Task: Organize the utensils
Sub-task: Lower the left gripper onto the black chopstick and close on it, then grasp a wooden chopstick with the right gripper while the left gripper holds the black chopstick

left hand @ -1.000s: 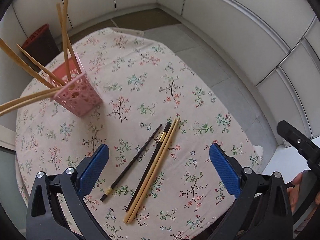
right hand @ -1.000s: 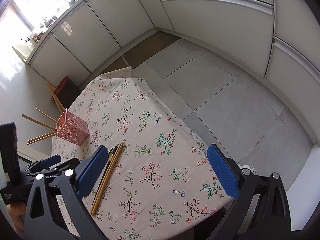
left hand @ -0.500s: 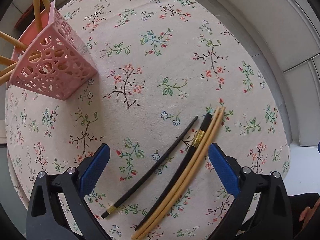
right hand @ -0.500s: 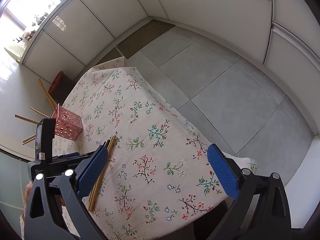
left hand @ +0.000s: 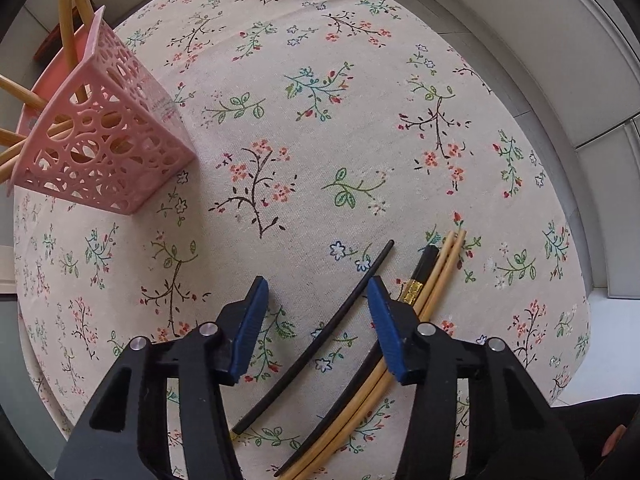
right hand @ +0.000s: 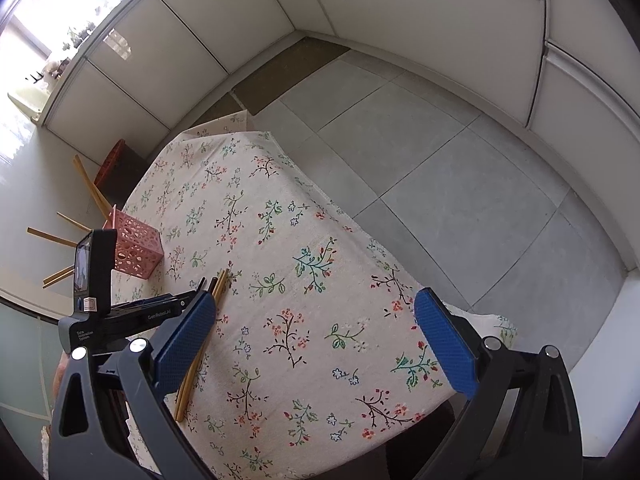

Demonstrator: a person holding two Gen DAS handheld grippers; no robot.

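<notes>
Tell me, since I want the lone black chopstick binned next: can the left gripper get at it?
Probably yes: the left gripper is open astride the black chopstick, which lies apart from the others with nothing covering it.

Left gripper (left hand: 318, 312) — held low over the table, its two blue-padded fingers (left hand: 250, 324) parted with a clear gap between them, gripping nothing. Seen from the right wrist camera, its black body (right hand: 132, 312) extends in from the left edge. Right gripper (right hand: 316, 344) — raised well above the table, fingers (right hand: 446, 344) spread wide and empty. A little of the person's hand (left hand: 612, 442) shows at the lower right edge.
</notes>
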